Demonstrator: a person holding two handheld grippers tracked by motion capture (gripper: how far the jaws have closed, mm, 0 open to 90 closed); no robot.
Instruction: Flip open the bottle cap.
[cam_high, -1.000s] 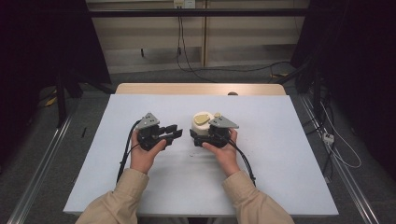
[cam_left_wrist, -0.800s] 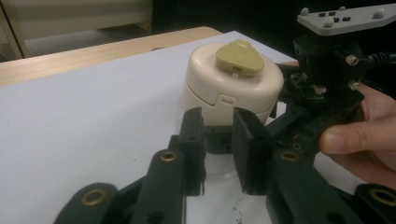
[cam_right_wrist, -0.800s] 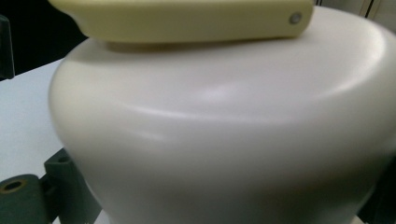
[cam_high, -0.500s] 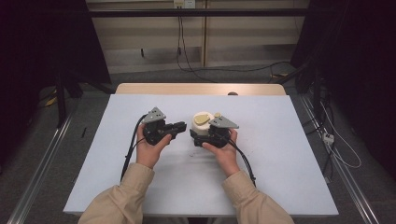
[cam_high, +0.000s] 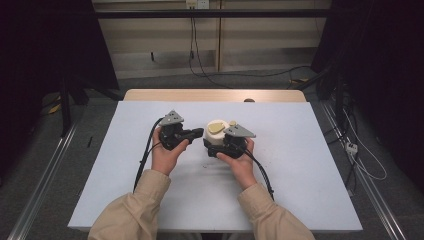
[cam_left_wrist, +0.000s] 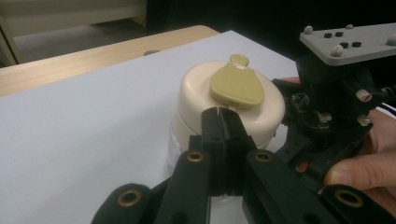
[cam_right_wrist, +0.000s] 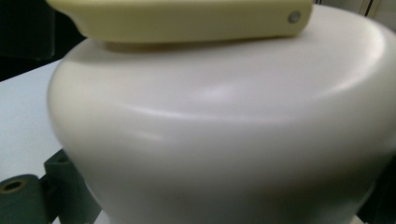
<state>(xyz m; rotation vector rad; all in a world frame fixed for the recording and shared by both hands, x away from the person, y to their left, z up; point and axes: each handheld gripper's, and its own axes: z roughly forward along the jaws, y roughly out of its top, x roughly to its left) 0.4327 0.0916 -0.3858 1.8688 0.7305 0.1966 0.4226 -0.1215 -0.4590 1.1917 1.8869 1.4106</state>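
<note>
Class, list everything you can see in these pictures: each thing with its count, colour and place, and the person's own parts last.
Container: one, cream lid with a yellow-green flap, clear body, mid-table, between the right tongs' jaws.
Table: one, white sheet over a wooden top, centre.
Cables: several, black, on the floor beyond the table.
Left tongs: one, black, jaws shut, tips beside the container's lid.
Right tongs: one, black, at the container.
Hands: two, beige sleeves, bottom.

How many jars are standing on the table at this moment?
1. The jar with a cream lid stands near the middle of the table, just in front of the right gripper. None other is visible.
</note>
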